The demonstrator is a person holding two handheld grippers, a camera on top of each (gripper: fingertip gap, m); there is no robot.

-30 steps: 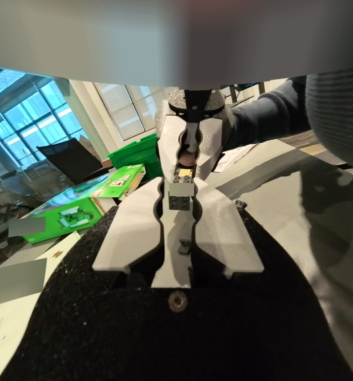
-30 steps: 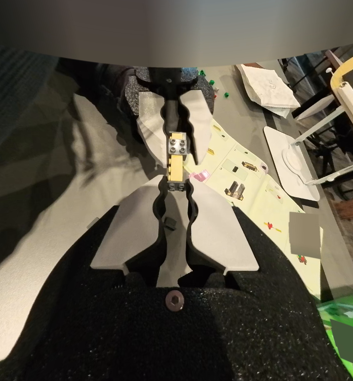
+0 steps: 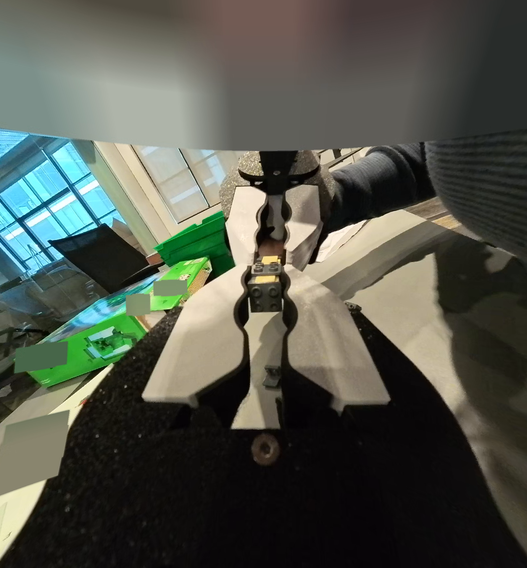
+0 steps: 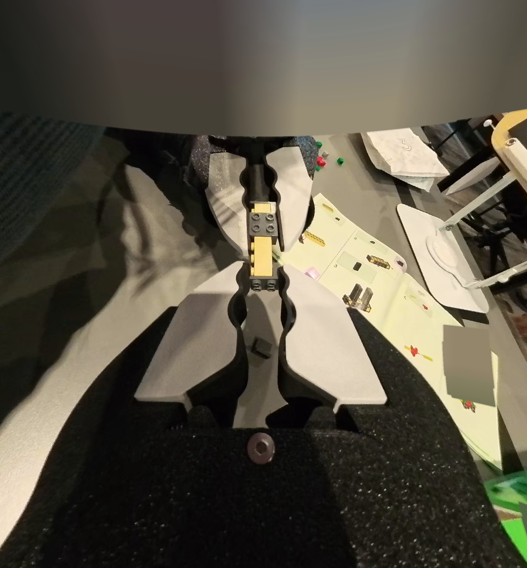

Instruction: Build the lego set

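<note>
Close in, the left gripper (image 3: 265,295) is clamped on a dark grey brick (image 3: 264,297), studs facing the camera, pinched right at the tips. Straight ahead of it, the right gripper (image 4: 263,278) is squeezed onto the opposite dark grey end (image 4: 264,284) of the same small assembly, so both tools meet nose to nose with the tan beam (image 4: 262,256) bridging the gap between them and the whole thing held up off the grey table (image 4: 363,184). A loose dark piece (image 4: 259,347) lies on the table below, between the right gripper's fingers. Here's the danger: both grips are shallow, so any twist or uneven push between the two tools could pop the joint apart or flick a brick out, I'd say. Further out to the right gripper's right lies the open instruction booklet (image 4: 376,276), and beyond it small red and green loose bricks (image 4: 320,161). Off to the left gripper's left sits the green set box (image 3: 80,347).
</note>
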